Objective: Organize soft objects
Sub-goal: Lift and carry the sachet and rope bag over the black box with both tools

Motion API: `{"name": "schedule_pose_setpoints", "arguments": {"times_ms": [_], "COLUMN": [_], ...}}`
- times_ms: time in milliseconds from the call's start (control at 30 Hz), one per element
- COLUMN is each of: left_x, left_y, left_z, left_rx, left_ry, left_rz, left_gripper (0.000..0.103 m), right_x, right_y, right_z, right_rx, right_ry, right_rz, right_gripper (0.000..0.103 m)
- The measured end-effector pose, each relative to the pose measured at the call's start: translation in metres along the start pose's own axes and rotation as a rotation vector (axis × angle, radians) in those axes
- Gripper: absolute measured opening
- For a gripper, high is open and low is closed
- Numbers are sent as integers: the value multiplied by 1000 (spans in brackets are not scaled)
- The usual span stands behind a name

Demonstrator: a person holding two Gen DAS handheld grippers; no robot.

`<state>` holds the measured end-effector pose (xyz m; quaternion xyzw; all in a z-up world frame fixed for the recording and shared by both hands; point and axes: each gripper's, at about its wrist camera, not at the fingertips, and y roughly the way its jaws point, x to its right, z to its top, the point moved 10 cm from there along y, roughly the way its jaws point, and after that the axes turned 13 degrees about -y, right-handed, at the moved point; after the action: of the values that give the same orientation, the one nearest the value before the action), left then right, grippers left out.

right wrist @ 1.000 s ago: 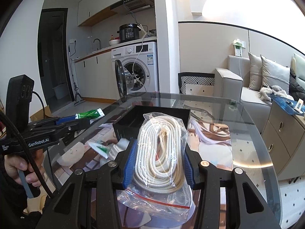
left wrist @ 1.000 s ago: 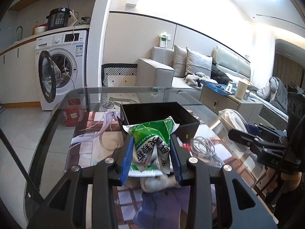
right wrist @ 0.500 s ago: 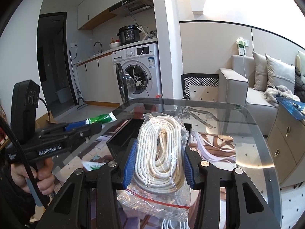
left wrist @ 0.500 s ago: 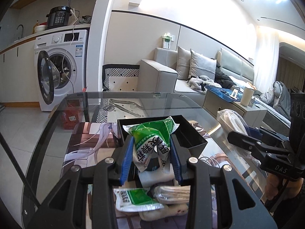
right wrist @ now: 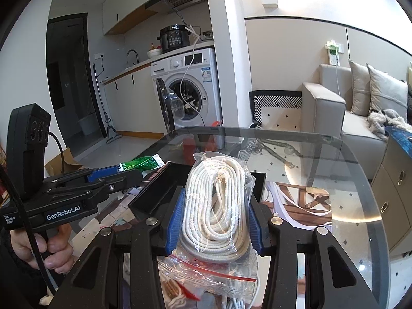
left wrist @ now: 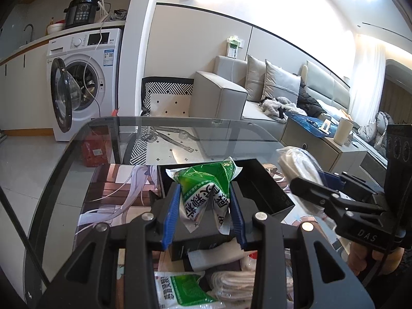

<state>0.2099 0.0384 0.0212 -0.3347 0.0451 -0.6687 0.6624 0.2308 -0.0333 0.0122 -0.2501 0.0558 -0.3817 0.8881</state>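
A rounded smoked-glass tabletop [left wrist: 64, 154] carries everything, with a printed illustrated mat [left wrist: 113, 195] lying over its middle. On the mat sits an open black rectangular plastic bin [left wrist: 260, 182], seen from both wrist views; its near wall faces the left gripper and its interior looks dark.

The right gripper [right wrist: 213, 221] hangs above the near edge of the bin [right wrist: 159, 188], its blue-padded jaws pressed against a clear zip bag of coiled white rope [right wrist: 219, 206]. The bag's red-striped seal droops below the jaws, and the coil stands roughly upright between them.

The left gripper [left wrist: 203, 211] is raised just before the bin, its jaws closed narrowly on a crumpled green-and-white printed plastic packet [left wrist: 206, 188], whose top pokes up in front of the bin's opening.

Beneath the left gripper, on the tabletop, lie more soft things: a flat white-and-green sealed pouch [left wrist: 180, 291], a bagged bundle of pale cord [left wrist: 231, 283], and a folded grey cloth [left wrist: 216, 255] touching the black box just behind it.
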Motion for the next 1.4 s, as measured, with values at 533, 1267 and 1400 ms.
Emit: {"name": "schedule_pose_setpoints", "arguments": {"times_ms": [533,1267,1400], "left_x": [-8,-8,-8], "left_y": [43,67,64], "left_z": [-2,-21,-23], "left_rx": [-59,-128,-134], "left_ry": [-49,65,89], "left_rz": [31,80,84], "left_gripper": [36,36,36], "right_x": [1,7,7], "right_y": [59,95,92], "right_z": [-1,-23,-26], "right_rx": [-50,-147,-159], "right_ry": [-14,-82,-80], "right_rz": [36,12,4], "right_gripper": [44,44,44]}}
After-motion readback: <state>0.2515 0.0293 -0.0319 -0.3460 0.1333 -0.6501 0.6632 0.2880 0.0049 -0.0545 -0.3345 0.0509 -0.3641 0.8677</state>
